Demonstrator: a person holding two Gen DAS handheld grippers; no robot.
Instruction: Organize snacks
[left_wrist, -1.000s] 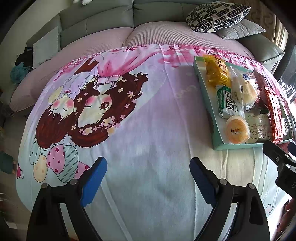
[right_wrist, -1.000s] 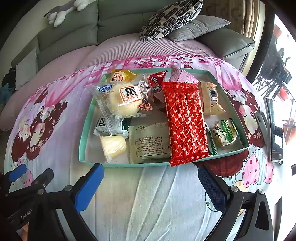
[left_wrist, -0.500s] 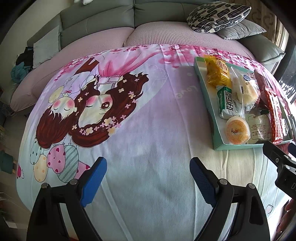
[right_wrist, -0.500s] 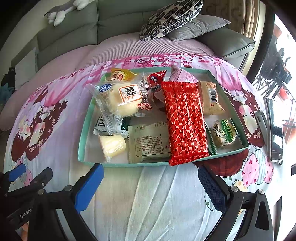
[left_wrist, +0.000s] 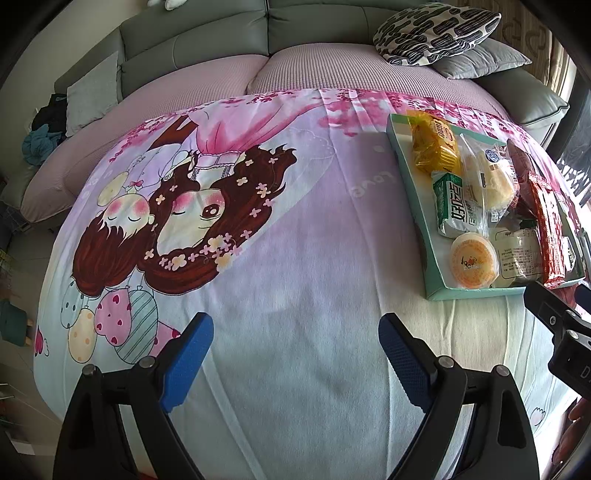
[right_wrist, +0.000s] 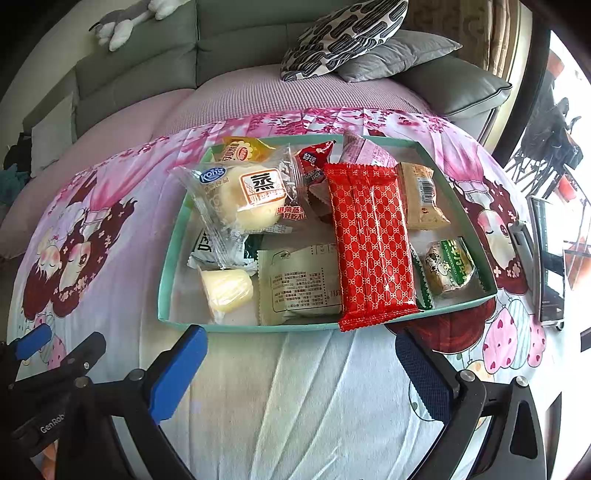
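Note:
A teal tray (right_wrist: 168, 266) of snacks lies on a cartoon-print cloth. It holds a long red packet (right_wrist: 373, 240) overhanging the near rim, a steamed bun in clear wrap (right_wrist: 243, 195), a jelly cup (right_wrist: 227, 290), a pale green packet (right_wrist: 303, 284) and several others. My right gripper (right_wrist: 301, 363) is open and empty just in front of the tray. My left gripper (left_wrist: 295, 354) is open and empty over bare cloth, left of the tray (left_wrist: 417, 206). The jelly cup (left_wrist: 473, 262) sits at the tray's near corner.
A grey sofa (left_wrist: 192, 51) with a patterned pillow (left_wrist: 436, 29) stands behind the table. A phone or tablet (right_wrist: 550, 258) lies at the right edge of the cloth. The right gripper's finger (left_wrist: 550, 314) shows at the far right of the left wrist view.
Both grippers have crept slightly forward toward the tray. Nothing was gripped or released.

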